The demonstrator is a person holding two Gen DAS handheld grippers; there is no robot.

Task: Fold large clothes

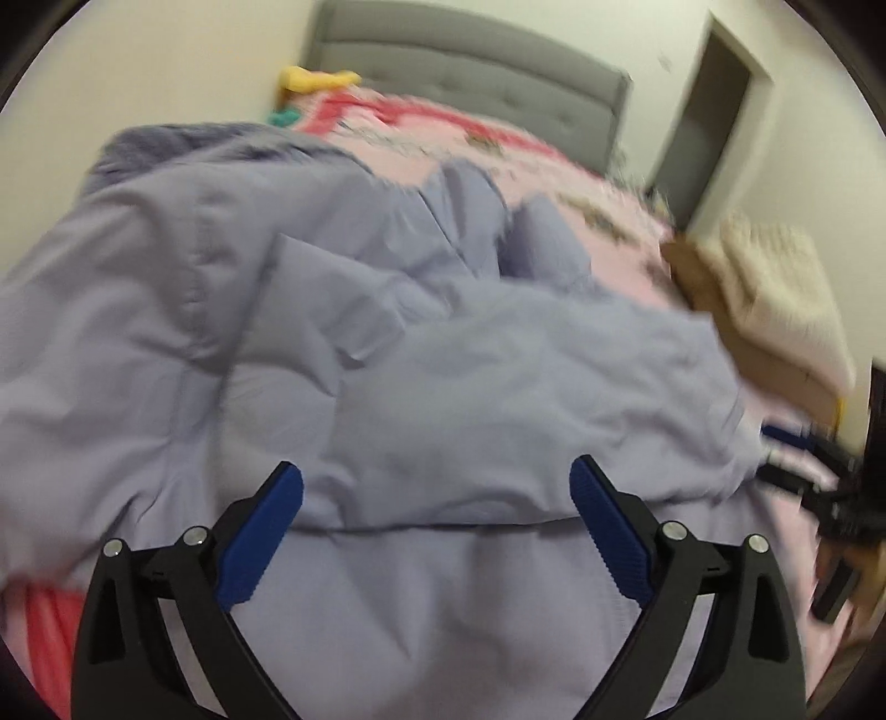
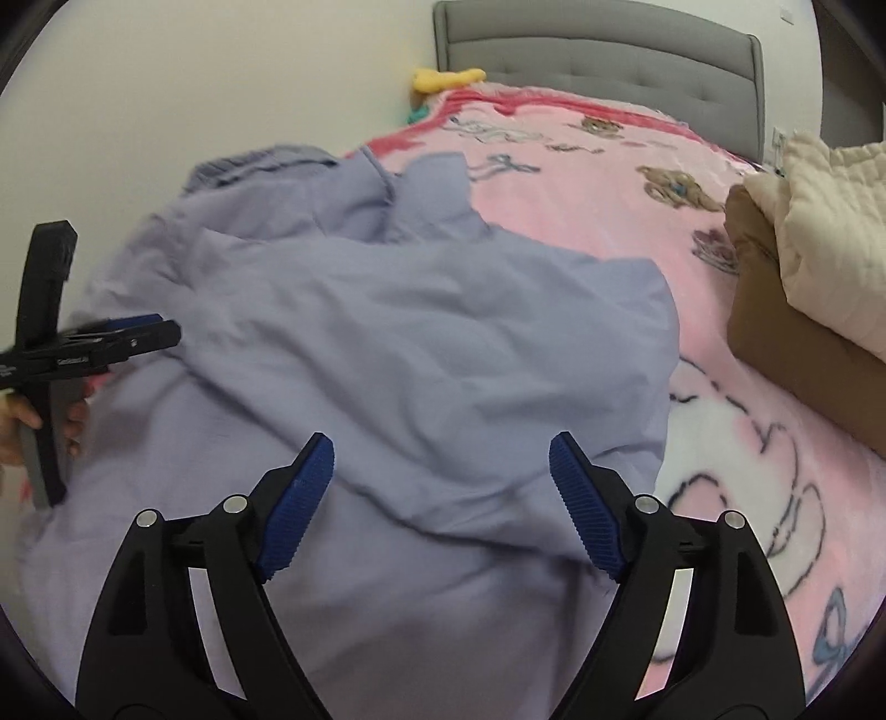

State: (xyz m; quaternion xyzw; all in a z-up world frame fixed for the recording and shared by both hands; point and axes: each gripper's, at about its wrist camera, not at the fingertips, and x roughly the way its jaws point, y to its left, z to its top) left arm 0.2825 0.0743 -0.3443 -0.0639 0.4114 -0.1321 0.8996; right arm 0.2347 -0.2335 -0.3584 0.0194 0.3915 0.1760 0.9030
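Left to right, right wrist view. Bare cream wall [image 2: 232, 72] at far left. Left gripper [image 2: 149, 329] seen side-on at the left edge, gripped by a hand [image 2: 72, 423], jaws spread wide in its own view with nothing between them. Lavender garment [image 2: 387, 343] lying rumpled and partly folded over itself on a pink blanket [image 2: 598, 205], covering the near left part of the bed. Yellow toy [image 2: 446, 77] and a teal item [image 2: 418, 115] in the far corner against the wall. Grey tufted headboard [image 2: 598, 50] across the far end. Right gripper [image 2: 441, 451] above the garment's near fold, jaws released, holding nothing. Brown cushion [image 2: 775, 310] with a cream quilt [image 2: 830, 243] stacked on it at the right edge. Left wrist view blurred: dark doorway [image 1: 703, 105] right of the headboard.
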